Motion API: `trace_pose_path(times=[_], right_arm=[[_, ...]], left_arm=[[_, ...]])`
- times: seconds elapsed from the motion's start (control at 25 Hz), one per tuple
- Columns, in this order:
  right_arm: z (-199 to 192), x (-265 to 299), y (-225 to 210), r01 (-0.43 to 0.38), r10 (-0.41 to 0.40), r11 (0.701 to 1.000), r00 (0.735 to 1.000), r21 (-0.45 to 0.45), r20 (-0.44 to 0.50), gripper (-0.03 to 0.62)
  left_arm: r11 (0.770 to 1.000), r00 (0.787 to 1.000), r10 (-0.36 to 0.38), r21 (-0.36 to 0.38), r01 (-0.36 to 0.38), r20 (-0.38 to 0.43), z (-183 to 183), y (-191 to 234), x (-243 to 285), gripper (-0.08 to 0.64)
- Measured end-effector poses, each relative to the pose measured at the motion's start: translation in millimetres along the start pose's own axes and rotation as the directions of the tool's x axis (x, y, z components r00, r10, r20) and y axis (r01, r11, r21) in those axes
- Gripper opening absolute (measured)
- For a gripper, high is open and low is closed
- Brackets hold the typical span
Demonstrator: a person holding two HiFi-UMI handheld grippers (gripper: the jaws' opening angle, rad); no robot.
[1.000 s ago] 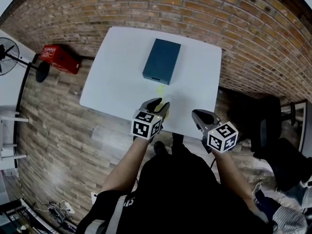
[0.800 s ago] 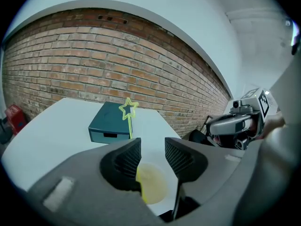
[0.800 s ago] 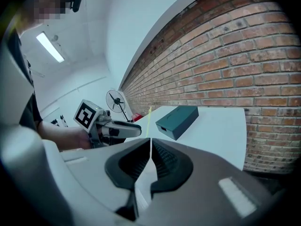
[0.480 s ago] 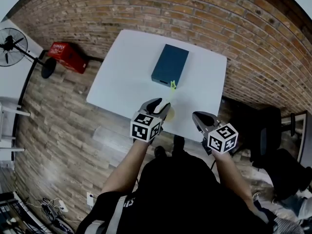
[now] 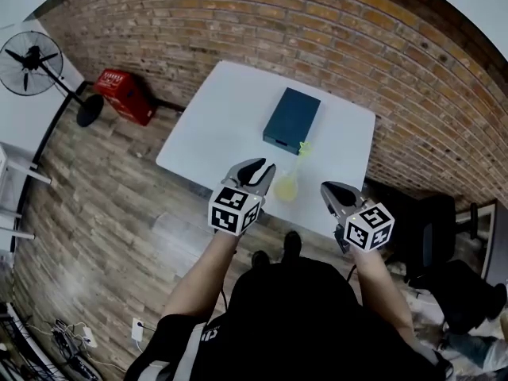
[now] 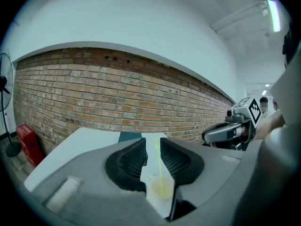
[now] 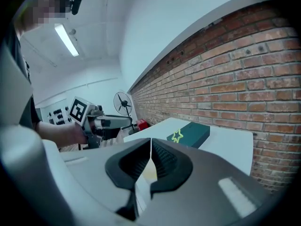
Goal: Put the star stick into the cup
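A pale yellow cup [image 5: 286, 187] stands near the front edge of the white table [image 5: 230, 125]. The star stick [image 5: 302, 151] stands in it, leaning away, its yellow-green star up top. My left gripper [image 5: 260, 173] hovers just left of the cup, open and empty, its jaws closing. In the left gripper view the cup [image 6: 160, 188] and stick [image 6: 159, 166] show through the gap, beyond the left gripper [image 6: 153, 147]. My right gripper [image 5: 328, 190] is to the right of the cup. In its own view the right gripper [image 7: 150, 146] is shut with nothing in it.
A dark teal box [image 5: 292, 120] lies on the table behind the cup. On the floor at left are a red case [image 5: 127, 95] and a standing fan [image 5: 32, 58]. A brick wall [image 5: 333, 30] runs behind the table, and a dark chair [image 5: 444, 228] is at right.
The stick, seen a second ago right at my left gripper's tips, now stands in the cup, apart from the jaws. The head view has shifted, so the table sits lower and further right.
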State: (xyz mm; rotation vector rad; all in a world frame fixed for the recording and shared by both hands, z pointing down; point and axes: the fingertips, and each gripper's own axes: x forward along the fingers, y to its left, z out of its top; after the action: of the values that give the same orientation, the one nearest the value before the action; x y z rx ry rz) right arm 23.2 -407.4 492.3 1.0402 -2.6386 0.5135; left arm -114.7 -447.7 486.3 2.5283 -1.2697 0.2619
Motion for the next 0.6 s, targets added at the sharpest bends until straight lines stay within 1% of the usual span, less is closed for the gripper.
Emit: trace_pose_path(times=[0.12, 0.24, 0.32, 0.44, 0.6], right_arm=[[15, -7, 2, 0.018, -0.017, 0.999, 0.999, -0.029, 0.029, -0.002], [34, -14, 2, 0.030, -0.026, 0.998, 0.997, -0.056, 0.077, -0.002], [49, -19, 0, 0.035, -0.028, 0.998, 0.992, -0.060, 0.123, -0.002], [73, -31, -8, 0.037, -0.026, 0.998, 0.979, -0.054, 0.203, -0.002], [99, -44, -21, 0.034, -0.011, 0.996, 0.965, -0.084, 0.262, -0.002]], left_arm=[[0.998, 0.999, 0.013, 0.057, -0.015, 0.044, 26, 8, -14, 0.090], [0.995, 0.993, 0.049, 0.081, -0.058, 0.103, 53, 14, -31, 0.067], [0.993, 0.988, 0.078, 0.078, -0.089, 0.135, 65, 14, -42, 0.049], [0.989, 0.980, 0.117, 0.073, -0.130, 0.159, 74, 11, -55, 0.027], [0.978, 0.965, 0.193, 0.051, -0.205, 0.177, 83, 12, -64, 0.006]])
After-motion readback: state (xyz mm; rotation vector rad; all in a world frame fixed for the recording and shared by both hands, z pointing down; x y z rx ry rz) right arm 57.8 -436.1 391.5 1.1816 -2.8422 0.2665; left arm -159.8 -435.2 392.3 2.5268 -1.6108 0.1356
